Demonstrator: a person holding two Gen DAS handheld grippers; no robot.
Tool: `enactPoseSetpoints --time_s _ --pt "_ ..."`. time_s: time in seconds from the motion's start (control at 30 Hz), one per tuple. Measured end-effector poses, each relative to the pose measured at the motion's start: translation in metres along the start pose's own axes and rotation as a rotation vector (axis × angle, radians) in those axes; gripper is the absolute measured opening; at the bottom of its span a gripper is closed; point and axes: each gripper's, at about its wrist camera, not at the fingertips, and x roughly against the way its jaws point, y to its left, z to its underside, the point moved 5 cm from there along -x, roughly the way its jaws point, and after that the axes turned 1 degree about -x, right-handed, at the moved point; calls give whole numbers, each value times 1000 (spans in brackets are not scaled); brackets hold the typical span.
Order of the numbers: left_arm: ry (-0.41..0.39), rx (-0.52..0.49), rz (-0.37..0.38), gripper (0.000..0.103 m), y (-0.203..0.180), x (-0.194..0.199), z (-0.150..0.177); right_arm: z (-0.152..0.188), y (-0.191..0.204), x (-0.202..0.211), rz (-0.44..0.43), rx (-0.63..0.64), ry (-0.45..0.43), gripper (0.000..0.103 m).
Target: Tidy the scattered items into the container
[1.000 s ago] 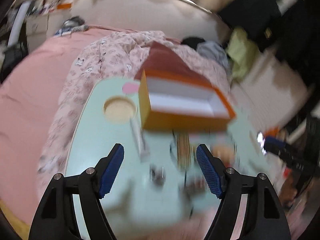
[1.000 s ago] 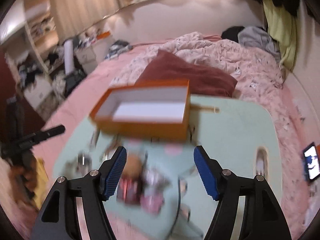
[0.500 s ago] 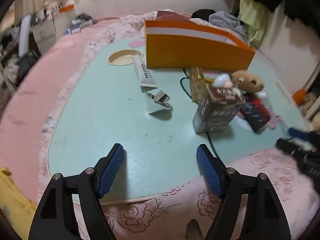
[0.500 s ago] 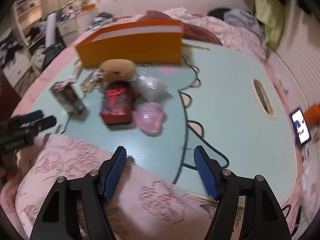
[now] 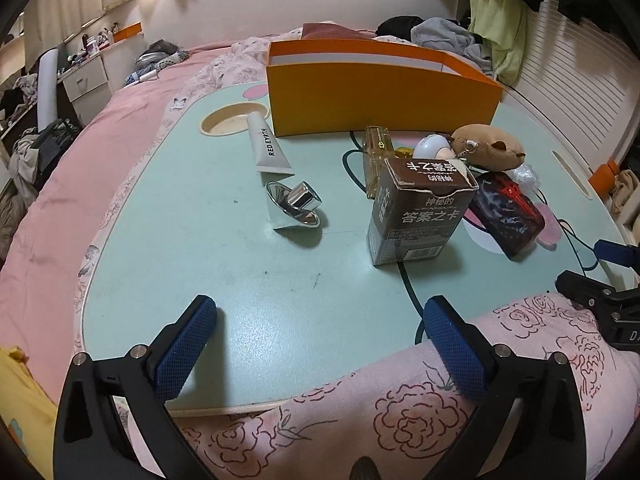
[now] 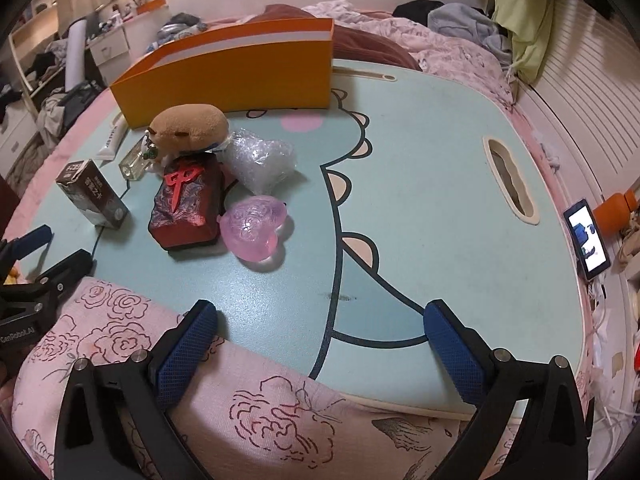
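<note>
- Now the left gripper (image 5: pixel 320 332) hangs over the near edge of the mint-green counter (image 5: pixel 200 240), its jaws having just been opening; they stand spread wide with nothing between them.
- Likewise the right gripper (image 6: pixel 320 336) sits above the near edge of the counter, jaws just opened wide and empty, over a pink rose-patterned cloth (image 6: pixel 248 400).
- At the far side of the counter stands an orange box (image 5: pixel 380 100), open at the top, white inside.
- Just in front of its left corner lies a white tube (image 5: pixel 267 146), one end beside a round recess in the counter (image 5: pixel 224 122).
- Nearer, a shiny metal piece (image 5: pixel 296 202) rests on its own, apart from the rest.
- To the right stands a dark carton (image 5: pixel 416 216), upright, with a clear bottle (image 5: pixel 374 156) just behind it.
- A brown plush toy (image 6: pixel 188 126) lies near the box, touching a dark red block (image 6: pixel 188 200) with a red character on it.
- Beside the block sit a wad of bubble wrap (image 6: pixel 260 162) and a pink heart-shaped case (image 6: pixel 254 226).
- A phone (image 6: pixel 586 236) with a lit screen stands off the counter's right edge.
</note>
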Motion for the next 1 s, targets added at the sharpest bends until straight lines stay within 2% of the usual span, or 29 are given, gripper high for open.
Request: enactPoseSetpoints --time_s 1.0 --pt "2 0 -1 103 -4 1 -2 -1 0 -2 -5 5 4 103"
